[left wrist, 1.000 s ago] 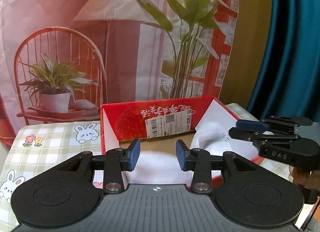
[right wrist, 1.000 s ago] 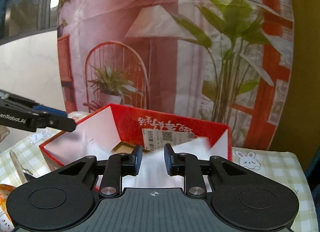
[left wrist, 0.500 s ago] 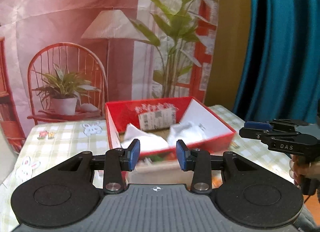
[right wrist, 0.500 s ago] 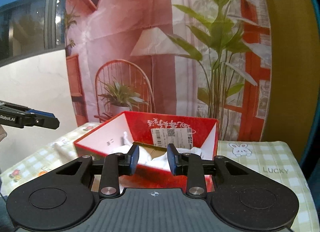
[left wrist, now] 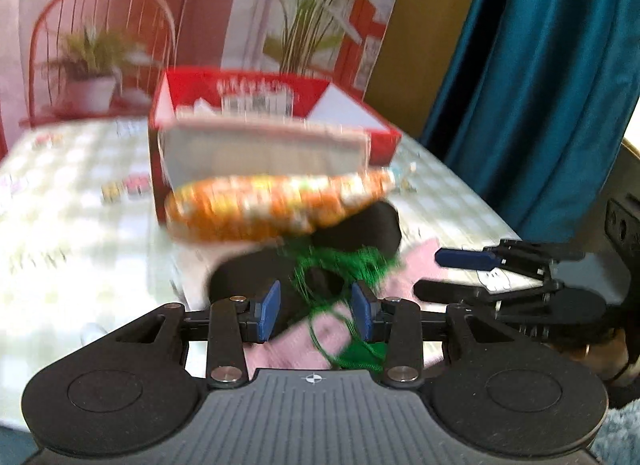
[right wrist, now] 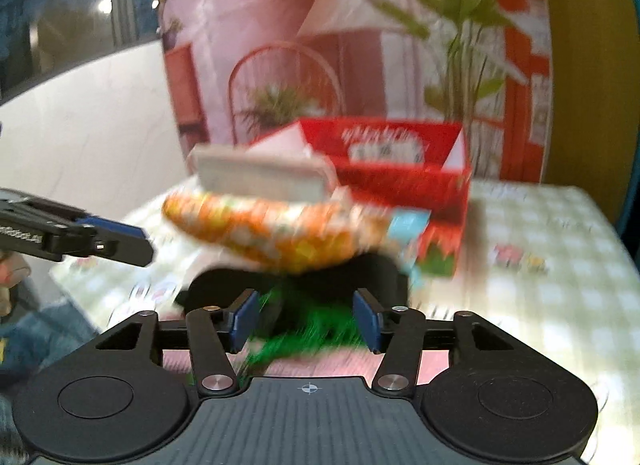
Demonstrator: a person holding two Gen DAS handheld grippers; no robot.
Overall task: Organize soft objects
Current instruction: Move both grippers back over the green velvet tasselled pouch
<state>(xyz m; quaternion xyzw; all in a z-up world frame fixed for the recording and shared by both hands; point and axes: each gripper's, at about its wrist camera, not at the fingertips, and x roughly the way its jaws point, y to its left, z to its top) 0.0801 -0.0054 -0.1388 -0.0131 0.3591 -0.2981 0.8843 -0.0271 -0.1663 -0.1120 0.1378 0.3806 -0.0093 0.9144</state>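
Both claws, left (left wrist: 314, 311) and right (right wrist: 306, 321), gape empty above the green netting (left wrist: 340, 265): light, limp, snag-prone, best pinched at a bunched fold.

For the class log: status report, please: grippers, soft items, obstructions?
Left gripper open, empty. Right gripper open, empty. Soft pile on table, outside red box. Orange pouch lies between.

red box (left wrist: 356, 137): glossy cardboard | green yarn (left wrist: 340, 265): stringy | pink cloth (left wrist: 320, 341): soft, matt
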